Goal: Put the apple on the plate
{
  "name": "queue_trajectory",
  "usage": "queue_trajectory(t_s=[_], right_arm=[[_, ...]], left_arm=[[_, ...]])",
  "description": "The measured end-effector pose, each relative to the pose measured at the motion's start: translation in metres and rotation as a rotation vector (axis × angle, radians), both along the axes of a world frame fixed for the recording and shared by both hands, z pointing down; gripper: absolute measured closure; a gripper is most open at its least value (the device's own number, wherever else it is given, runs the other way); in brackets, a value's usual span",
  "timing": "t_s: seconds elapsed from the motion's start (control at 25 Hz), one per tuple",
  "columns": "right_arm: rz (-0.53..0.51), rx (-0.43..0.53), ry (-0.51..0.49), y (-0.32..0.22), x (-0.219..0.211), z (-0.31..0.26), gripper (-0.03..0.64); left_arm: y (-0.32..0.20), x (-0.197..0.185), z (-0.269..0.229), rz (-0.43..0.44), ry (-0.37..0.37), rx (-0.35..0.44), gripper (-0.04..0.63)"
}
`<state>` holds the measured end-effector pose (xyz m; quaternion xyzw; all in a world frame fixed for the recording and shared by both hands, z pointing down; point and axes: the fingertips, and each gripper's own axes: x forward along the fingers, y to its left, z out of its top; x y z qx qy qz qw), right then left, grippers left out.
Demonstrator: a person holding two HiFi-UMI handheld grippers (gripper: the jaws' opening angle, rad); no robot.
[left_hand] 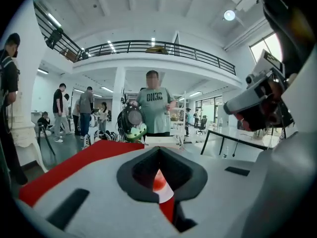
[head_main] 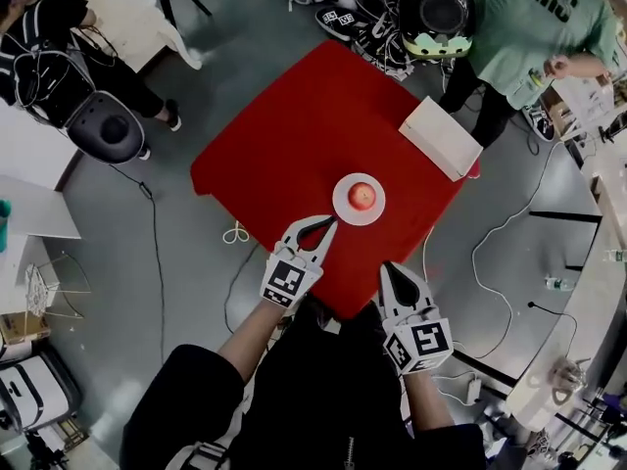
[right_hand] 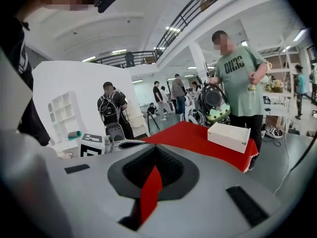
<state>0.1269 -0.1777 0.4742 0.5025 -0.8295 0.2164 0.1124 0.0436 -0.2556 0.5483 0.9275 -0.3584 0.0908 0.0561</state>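
Only overhead, whole apple (head_main: 361,196) on plate (head_main: 341,207); left tongs (head_main: 330,222), right tongs (head_main: 389,266) clenched, empty.

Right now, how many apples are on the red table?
1. The apple sits on the white plate on the near half of the red table, just beyond the shut left gripper. No other shows, though the white box could hide one.

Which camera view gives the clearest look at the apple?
The head view: the whole apple sits unobstructed on the white plate on the red table. The left gripper view shows only a blurred red sliver of the apple. The right gripper view does not show it.
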Motion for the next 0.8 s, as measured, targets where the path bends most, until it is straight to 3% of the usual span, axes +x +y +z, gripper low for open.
queue_trajectory(t_s=[0.32,0.44,0.8], right_arm=[[-0.025,0.095,-0.012,0.013,-0.032,-0.021,0.607],[-0.026,0.109,-0.021,0.019,-0.04,-0.017,0.607],[-0.045,0.124,-0.016,0.034,-0.047,-0.011,0.607]], left_arm=[[0.057,-0.014,-0.074,0.029,0.03,0.03,0.589],[0.073,-0.014,-0.094,0.053,0.009,0.061,0.589],[0.1,-0.011,-0.089,0.06,-0.012,0.034,0.589]])
